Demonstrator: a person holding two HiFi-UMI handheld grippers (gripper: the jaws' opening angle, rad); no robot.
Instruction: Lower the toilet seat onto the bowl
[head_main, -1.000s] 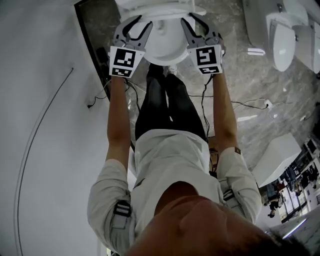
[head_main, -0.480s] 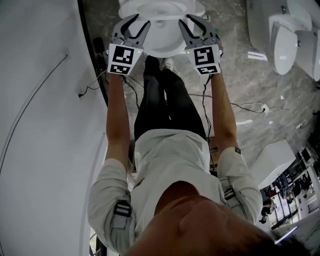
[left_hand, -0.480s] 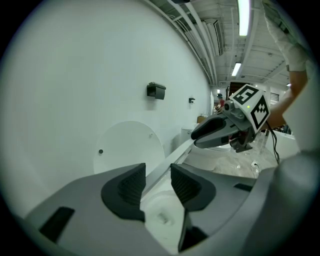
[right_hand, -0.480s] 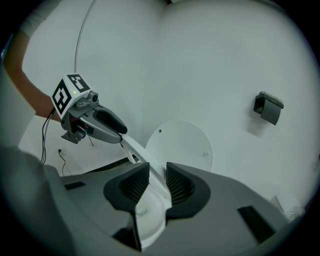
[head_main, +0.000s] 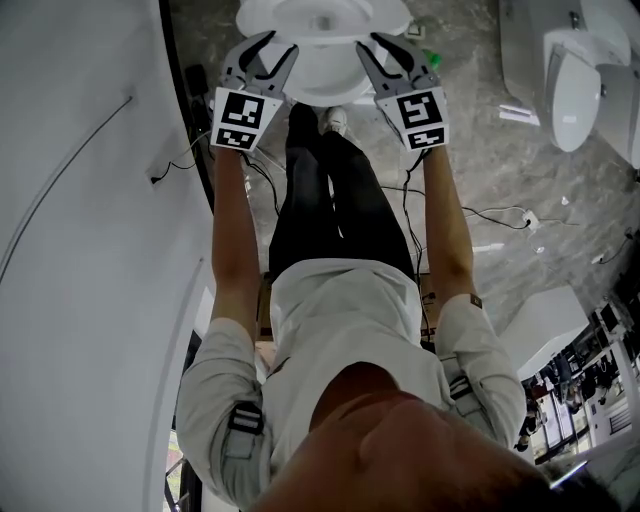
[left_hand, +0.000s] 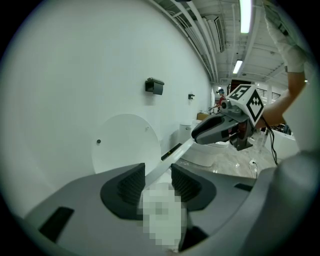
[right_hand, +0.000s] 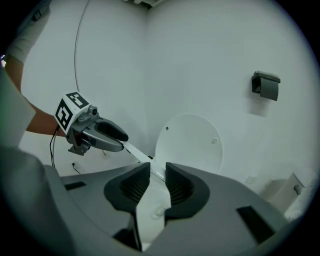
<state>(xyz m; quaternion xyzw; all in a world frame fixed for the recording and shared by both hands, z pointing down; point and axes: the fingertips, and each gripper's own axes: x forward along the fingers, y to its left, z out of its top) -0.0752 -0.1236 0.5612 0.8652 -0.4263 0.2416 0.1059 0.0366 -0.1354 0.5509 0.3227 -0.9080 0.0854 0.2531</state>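
Both are pinching the thin white plastic toilet seat (right_hand: 150, 200): left gripper (head_main: 282, 42) just eased wider, right gripper (head_main: 373, 40) tightened. Looks partway down, not resting on the bowl yet.

The toilet bowl (head_main: 330, 75) runs off the head view's top edge, and the person's legs (head_main: 320, 200) cover its foot and the floor (head_main: 480, 170) before it. In the left gripper view the toilet seat (left_hand: 166, 166) lies between the jaws of the left hand-held gripper (left_hand: 157, 172), which have just been opening. The spot behind them is masked (so contact cannot be told). That gripper's body hides the bowl. A distant figure (left_hand: 220, 92) is too small to make out.
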